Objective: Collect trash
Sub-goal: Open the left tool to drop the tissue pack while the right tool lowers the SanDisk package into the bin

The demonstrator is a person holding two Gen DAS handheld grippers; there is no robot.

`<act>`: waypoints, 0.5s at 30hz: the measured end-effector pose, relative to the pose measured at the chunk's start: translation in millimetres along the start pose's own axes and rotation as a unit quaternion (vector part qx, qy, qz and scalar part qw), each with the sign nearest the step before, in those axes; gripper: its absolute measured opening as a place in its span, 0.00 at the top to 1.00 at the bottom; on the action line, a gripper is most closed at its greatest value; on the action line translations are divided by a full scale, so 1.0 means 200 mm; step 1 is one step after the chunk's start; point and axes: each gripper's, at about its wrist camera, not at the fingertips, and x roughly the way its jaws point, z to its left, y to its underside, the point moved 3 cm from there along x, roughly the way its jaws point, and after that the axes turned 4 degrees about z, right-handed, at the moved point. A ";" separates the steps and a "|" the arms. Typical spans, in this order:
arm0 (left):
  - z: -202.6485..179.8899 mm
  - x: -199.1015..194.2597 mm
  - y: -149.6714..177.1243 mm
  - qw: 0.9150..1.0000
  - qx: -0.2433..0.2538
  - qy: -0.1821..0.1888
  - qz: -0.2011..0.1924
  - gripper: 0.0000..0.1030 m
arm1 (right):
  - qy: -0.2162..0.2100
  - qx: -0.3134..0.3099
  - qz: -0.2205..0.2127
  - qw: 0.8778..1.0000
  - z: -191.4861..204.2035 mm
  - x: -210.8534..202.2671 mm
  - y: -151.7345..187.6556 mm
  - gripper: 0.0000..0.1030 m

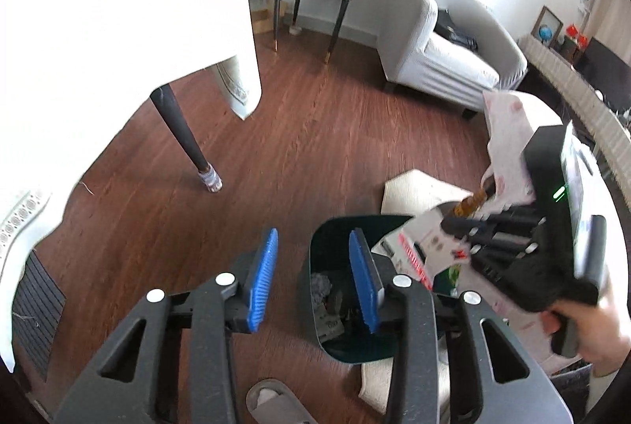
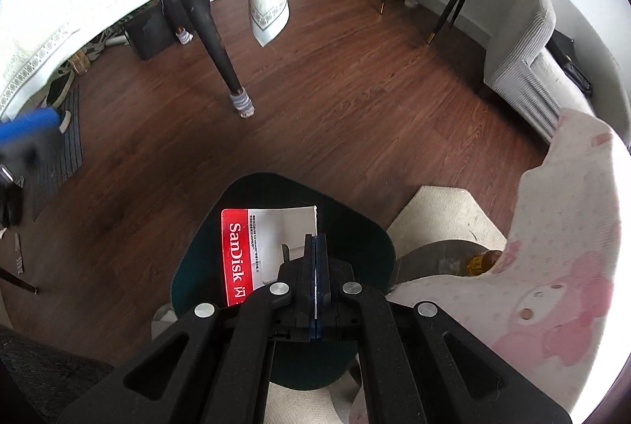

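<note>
Trash in hand is a flat red-and-white SanDisk card package, pinched along its right edge by the right gripper, whose 2 blue-lined jaws are clenched tight on it. The card hangs directly over the mouth of the dark green plastic waste bin, so I judge the drop to be the step in hand.

Thin printed card like this should be very light and fairly stiff, yet it will bend or flutter if held by a corner. An edge pinch, as here, looks like the sound place to hold it. Its glossy face may be slippery, so a firm squeeze seems wise until it is well inside the rim. Nothing about it looks fragile.

From the left wrist view the waste bin stands on the brown wood-plank floor, partly on a cream mat. Inside it lie a crumpled grey wad and a few darker scraps that are too dim to name. It is far from full.

The left gripper hovers beside and above the bin with its blue pads apart and nothing between them: released and empty. The same view shows the right gripper from outside, blurred, with the card package below it at the bin's rim.

A grey slipper lies near the bin's base.
</note>
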 end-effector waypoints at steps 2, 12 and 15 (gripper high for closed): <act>-0.01 -0.04 -0.02 1.000 -0.001 0.002 -0.012 0.64 | 0.000 -0.001 0.007 1.000 0.00 0.03 0.01 1.00; -0.01 -0.20 -0.10 0.998 -0.015 0.017 -0.054 0.65 | 0.006 -0.001 0.031 1.000 0.00 0.14 0.07 0.99; -0.02 -0.26 -0.13 0.997 -0.016 0.021 -0.070 0.66 | 0.008 -0.005 0.033 0.999 0.02 0.16 0.08 0.98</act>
